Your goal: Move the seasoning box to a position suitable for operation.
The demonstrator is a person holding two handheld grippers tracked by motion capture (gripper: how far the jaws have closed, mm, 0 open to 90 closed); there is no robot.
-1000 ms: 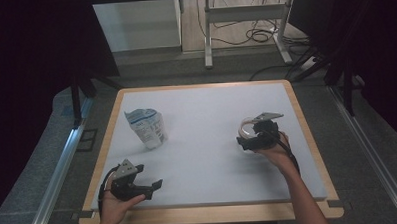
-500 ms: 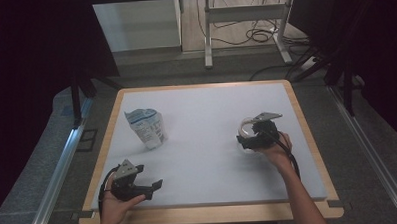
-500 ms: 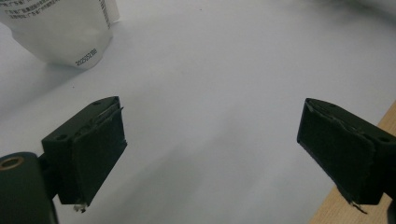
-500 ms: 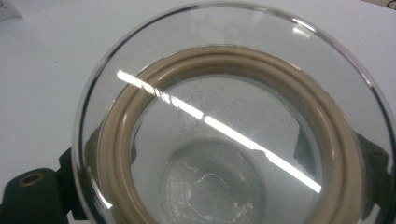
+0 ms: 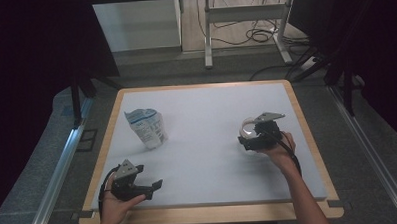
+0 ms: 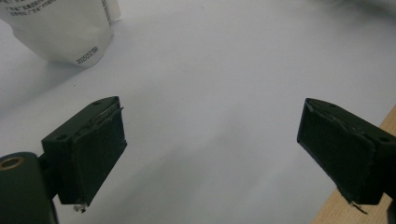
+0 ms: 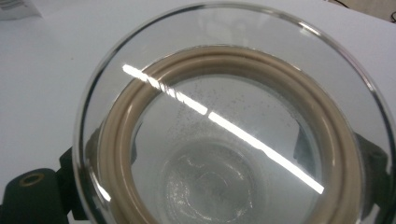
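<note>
White board covers the table (image 5: pixel 208 156) in the high view: a printed pouch (image 5: pixel 147 128) stands left of centre, the left gripper (image 5: pixel 151 186) rests near the front edge, and the right gripper (image 5: pixel 248 138) holds a glass lid (image 5: pixel 245 130) right of centre. The left gripper view shows jaws spread wide on nothing, the pouch (image 6: pixel 70 28) cropped at the top. In the right gripper view the lid (image 7: pixel 233 121) sits between the jaws, its beige seal (image 7: pixel 224 58) visible; probably rigid, slick, breakable, best gripped by the rim. It hides the jaw tips.

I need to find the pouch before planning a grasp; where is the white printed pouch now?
In the high view the pouch stands on the table's left half, beyond the left gripper; its base shows upper left in the left gripper view.
</note>
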